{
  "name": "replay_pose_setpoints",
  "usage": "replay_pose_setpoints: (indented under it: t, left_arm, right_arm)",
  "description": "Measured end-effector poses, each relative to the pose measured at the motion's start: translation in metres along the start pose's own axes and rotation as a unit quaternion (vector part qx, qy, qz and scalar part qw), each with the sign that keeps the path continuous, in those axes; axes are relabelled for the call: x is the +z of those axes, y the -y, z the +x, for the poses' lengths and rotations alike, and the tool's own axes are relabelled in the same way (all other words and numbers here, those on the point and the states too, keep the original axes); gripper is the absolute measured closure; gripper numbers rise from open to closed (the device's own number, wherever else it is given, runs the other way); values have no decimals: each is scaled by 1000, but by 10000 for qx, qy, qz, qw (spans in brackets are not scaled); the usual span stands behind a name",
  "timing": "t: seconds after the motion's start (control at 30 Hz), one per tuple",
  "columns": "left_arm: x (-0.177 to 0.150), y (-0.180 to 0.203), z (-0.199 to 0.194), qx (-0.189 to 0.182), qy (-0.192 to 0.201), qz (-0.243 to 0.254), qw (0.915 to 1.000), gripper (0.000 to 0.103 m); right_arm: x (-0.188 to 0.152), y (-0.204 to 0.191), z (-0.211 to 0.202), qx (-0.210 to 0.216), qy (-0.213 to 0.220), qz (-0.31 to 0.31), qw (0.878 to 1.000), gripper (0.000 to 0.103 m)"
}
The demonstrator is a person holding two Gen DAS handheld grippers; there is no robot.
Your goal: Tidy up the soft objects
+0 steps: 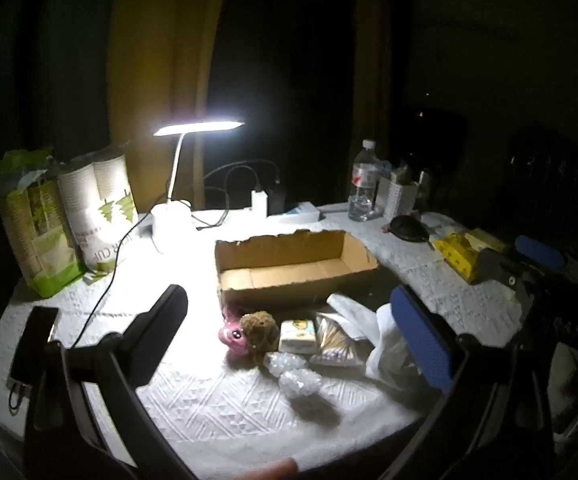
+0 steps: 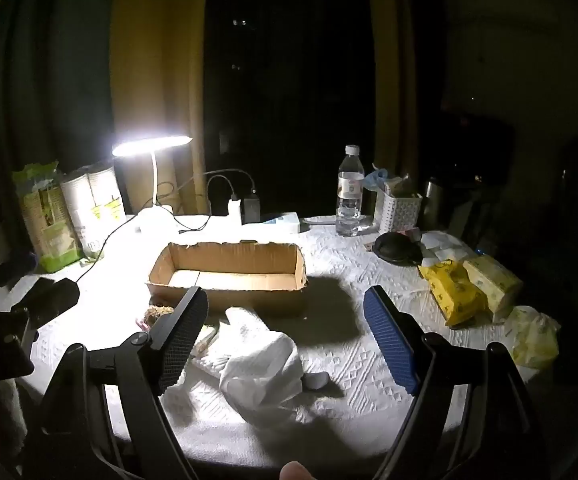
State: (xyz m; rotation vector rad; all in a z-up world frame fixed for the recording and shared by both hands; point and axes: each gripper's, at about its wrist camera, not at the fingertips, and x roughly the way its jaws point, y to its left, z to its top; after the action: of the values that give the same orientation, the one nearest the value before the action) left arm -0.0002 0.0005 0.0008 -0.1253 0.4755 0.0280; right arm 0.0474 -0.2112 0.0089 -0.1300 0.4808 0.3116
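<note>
An open, empty cardboard box point(image 1: 297, 268) stands mid-table; it also shows in the right wrist view point(image 2: 229, 276). In front of it lie a pink plush toy point(image 1: 233, 338), a brown fuzzy ball point(image 1: 260, 334), a small tissue pack point(image 1: 297, 336), a bag of cotton swabs point(image 1: 335, 344), a bubble-wrap piece point(image 1: 295, 376) and a crumpled white plastic bag point(image 2: 261, 364). My left gripper point(image 1: 293, 336) is open above these items and holds nothing. My right gripper point(image 2: 287, 340) is open over the white bag and holds nothing.
A lit desk lamp point(image 1: 197, 128) stands at the back left, with paper cup packs point(image 1: 97, 208), cables and chargers. A water bottle point(image 2: 349, 196), white basket point(image 2: 399, 210), black pouch point(image 2: 397, 250) and yellow tissue packs point(image 2: 453, 292) sit on the right.
</note>
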Motion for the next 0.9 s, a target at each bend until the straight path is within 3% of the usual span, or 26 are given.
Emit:
replay_pose_setpoints:
  t: [0.1,0.17,0.2,0.23,0.9]
  left_arm:
    - [-4,2,-6,65,218,55,9997,1]
    - [-7,8,-9,120,197,95,9997,1]
    - [-5,8,-3,94,9,54,9999,1]
    - [-5,10,-3,90,9,42,10000,1]
    - [-4,0,0,-37,5,-56,10000,1]
  right_arm:
    - [1,2,0,13,48,-42,10000,20]
    - [1,-2,1,-15,49,-139,9999,20]
    - [-1,-5,3,-48,28,-161,9999,20]
    - [-1,-9,-1,-97,156,-189,9997,20]
    - [-6,-9,5,58,-89,-122,9999,20]
